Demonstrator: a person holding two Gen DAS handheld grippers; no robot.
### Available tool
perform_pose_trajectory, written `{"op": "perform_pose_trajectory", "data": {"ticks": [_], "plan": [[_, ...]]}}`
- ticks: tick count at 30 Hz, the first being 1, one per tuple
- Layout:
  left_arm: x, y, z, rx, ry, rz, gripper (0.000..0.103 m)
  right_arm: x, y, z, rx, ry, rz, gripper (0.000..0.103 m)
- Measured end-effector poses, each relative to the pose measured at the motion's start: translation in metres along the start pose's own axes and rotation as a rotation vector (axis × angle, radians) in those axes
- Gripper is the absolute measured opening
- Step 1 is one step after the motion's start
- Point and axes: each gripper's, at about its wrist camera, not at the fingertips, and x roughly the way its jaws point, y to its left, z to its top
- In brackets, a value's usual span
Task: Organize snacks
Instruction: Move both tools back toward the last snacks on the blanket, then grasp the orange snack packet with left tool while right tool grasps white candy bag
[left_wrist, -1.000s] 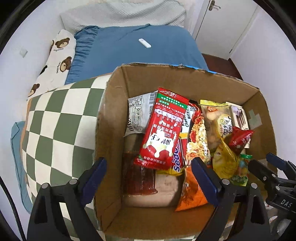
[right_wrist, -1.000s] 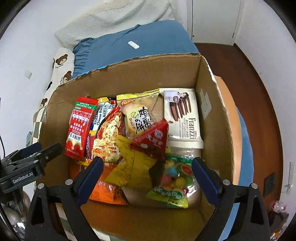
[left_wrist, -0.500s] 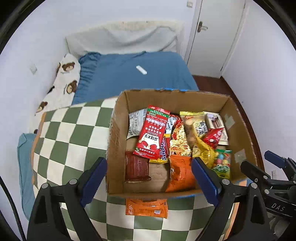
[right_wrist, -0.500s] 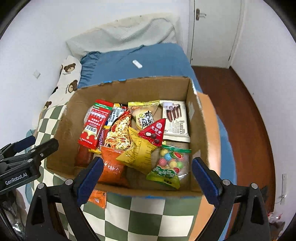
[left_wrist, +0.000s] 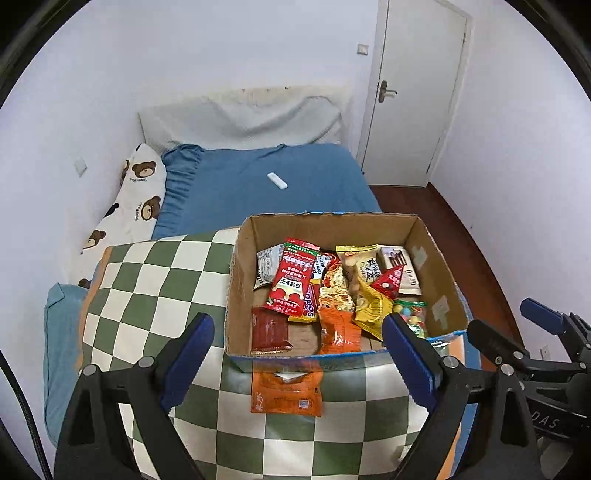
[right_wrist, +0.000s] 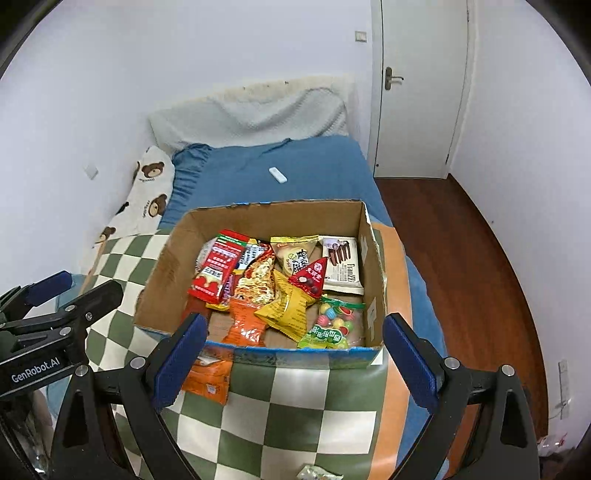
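Note:
A cardboard box sits on a green-and-white checked cushion and holds several snack packets, among them a red packet, a yellow packet and a bag of coloured candies. An orange packet lies on the cushion in front of the box. My left gripper and my right gripper are both open and empty, held above the cushion on the near side of the box.
A bed with a blue sheet lies behind the box, with a small white remote on it and a bear-print pillow at the left. A white door and wooden floor are at the right. A small wrapped candy lies at the cushion's near edge.
Both grippers have pulled back and up from over the box; it now looks smaller, and the orange packet and cushion in front have come into view.

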Motion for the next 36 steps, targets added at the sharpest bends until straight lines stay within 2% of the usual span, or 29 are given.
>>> {"op": "perform_pose_trajectory", "data": {"ticks": [8, 13, 15, 16, 18, 23, 29, 31, 34, 36], "plan": [[-0.014, -0.003, -0.011, 0.001, -0.016, 0.0, 0.093, -0.026, 0.001, -0.014, 0.019, -0.035, 0.007, 0.098], [-0.006, -0.005, -0.034, 0.001, 0.039, -0.004, 0.093, -0.024, -0.009, -0.026, 0.063, -0.006, 0.04, 0.098], [0.004, -0.006, -0.048, 0.015, 0.079, -0.017, 0.094, -0.015, -0.017, -0.039, 0.101, 0.044, 0.078, 0.098], [0.012, -0.006, -0.058, 0.019, 0.108, -0.02, 0.1, -0.007, -0.022, -0.051, 0.123, 0.082, 0.094, 0.098], [0.026, -0.005, -0.076, 0.017, 0.166, -0.026, 0.103, 0.01, -0.032, -0.074, 0.166, 0.147, 0.103, 0.098], [0.07, 0.001, -0.122, 0.015, 0.306, 0.011, 0.103, 0.064, -0.053, -0.154, 0.284, 0.371, 0.124, 0.098], [0.112, 0.015, -0.155, 0.008, 0.404, 0.077, 0.103, 0.121, -0.064, -0.226, 0.39, 0.533, 0.115, 0.097], [0.122, 0.019, -0.157, 0.003, 0.422, 0.096, 0.103, 0.134, -0.062, -0.239, 0.39, 0.546, 0.094, 0.091], [0.135, 0.027, -0.155, -0.03, 0.439, 0.095, 0.103, 0.147, -0.058, -0.253, 0.383, 0.551, 0.065, 0.069], [0.145, 0.031, -0.152, -0.06, 0.453, 0.091, 0.103, 0.149, -0.054, -0.255, 0.359, 0.529, 0.045, 0.065]]}}
